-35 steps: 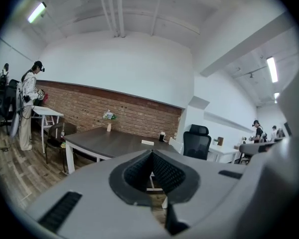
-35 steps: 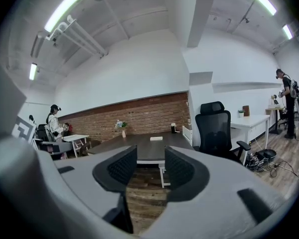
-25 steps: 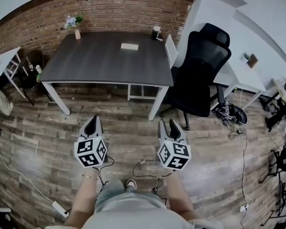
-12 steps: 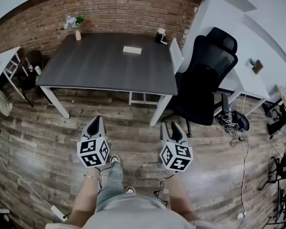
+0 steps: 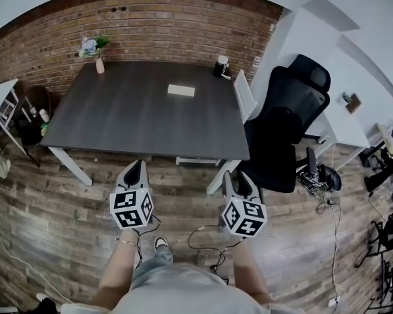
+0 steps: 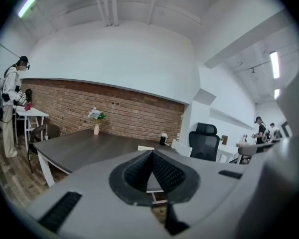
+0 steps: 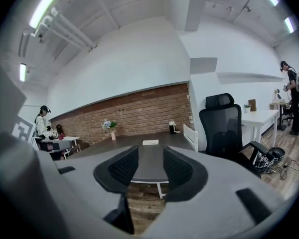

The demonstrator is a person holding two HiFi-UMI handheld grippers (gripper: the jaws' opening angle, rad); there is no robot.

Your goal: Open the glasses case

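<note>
Dark table (image 5: 131, 116) holds glasses case (image 5: 181, 90); empty left tongs (image 5: 136, 166) closed, empty right tongs (image 5: 235, 175) parted.

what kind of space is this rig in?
Probably an office or lab workroom: a large dark table against a brick wall, a black mesh office chair beside it, and a white desk farther right on the wood-plank floor.

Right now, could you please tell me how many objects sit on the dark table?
3: a flower vase at the far left corner, a flat white case toward the far middle, a dark container at the far right corner. Nothing looks hidden.
</note>
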